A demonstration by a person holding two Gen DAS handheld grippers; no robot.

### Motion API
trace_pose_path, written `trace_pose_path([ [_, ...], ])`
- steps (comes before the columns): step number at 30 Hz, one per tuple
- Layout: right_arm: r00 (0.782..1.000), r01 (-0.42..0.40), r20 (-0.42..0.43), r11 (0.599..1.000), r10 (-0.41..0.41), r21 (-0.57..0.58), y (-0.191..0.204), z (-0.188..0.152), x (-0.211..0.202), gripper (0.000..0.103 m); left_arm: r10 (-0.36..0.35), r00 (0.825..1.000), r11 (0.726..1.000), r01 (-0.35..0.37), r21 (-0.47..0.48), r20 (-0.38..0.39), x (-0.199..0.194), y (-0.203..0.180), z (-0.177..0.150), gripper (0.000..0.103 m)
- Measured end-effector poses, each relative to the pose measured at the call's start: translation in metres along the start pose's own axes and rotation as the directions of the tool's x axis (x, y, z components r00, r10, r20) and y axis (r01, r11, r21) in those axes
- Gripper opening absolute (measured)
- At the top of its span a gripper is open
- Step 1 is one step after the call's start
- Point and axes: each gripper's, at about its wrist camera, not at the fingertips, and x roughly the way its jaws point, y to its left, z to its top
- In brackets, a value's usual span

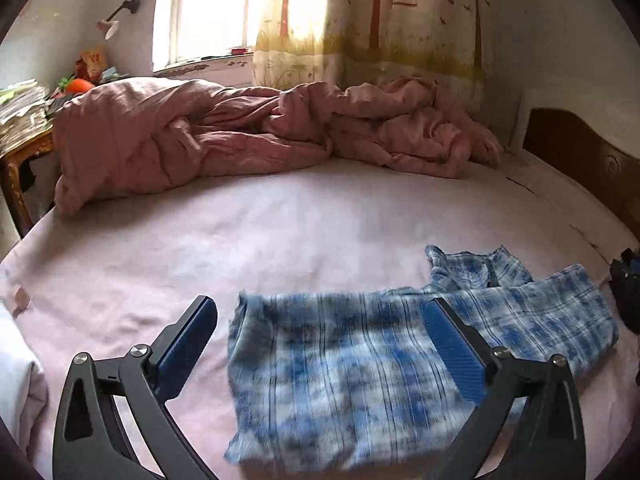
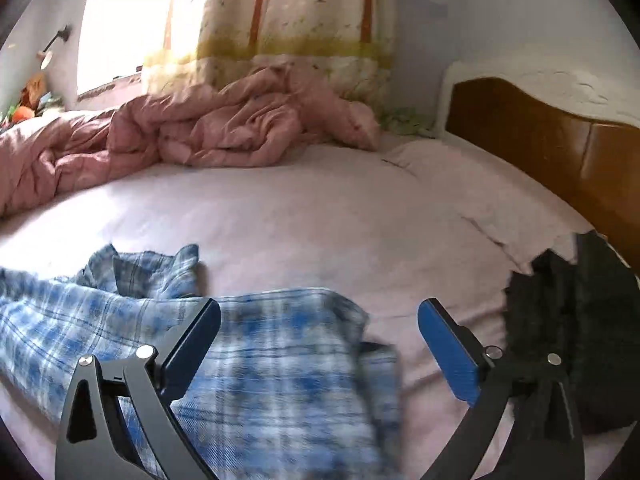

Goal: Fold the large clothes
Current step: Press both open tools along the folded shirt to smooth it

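Note:
A blue and white plaid garment [image 1: 344, 376] lies spread on the pale pink bed sheet [image 1: 280, 240], folded over with its collar end [image 1: 476, 268] at the far right. My left gripper [image 1: 320, 312] hovers over its left part with its jaws wide open and nothing pinched between the blue pads. In the right wrist view the same plaid garment [image 2: 280, 380] lies below my right gripper [image 2: 319, 312], which is also wide open above the cloth's right edge, holding nothing.
A crumpled pink duvet [image 1: 224, 132] is piled along the far side of the bed. A brown wooden headboard [image 2: 552, 148] stands at the right. A dark garment [image 2: 576, 320] lies by the right edge. A cluttered side table [image 1: 24, 120] stands far left.

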Motion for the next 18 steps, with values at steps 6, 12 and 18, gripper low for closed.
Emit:
trace_pose_path([
  [6, 0.996, -0.081, -0.017, 0.98, 0.086, 0.18, -0.03, -0.022, -0.038, 0.101, 0.009, 1.0, 1.0, -0.01, 0.02, 0.02, -0.027, -0.008, -0.022, 0.103],
  [12, 0.993, -0.101, -0.049, 0.988, 0.108, 0.118, -0.014, -0.047, -0.059, 0.101, -0.026, 0.995, 0.998, 0.02, 0.058, 0.092, -0.058, -0.026, -0.03, 0.103],
  [18, 0.998, -0.057, -0.026, 0.997, 0.058, 0.053, 0.003, -0.058, -0.08, 0.101, 0.068, 0.975, 0.996, -0.077, 0.037, 0.214, -0.071, -0.04, -0.049, 0.103],
])
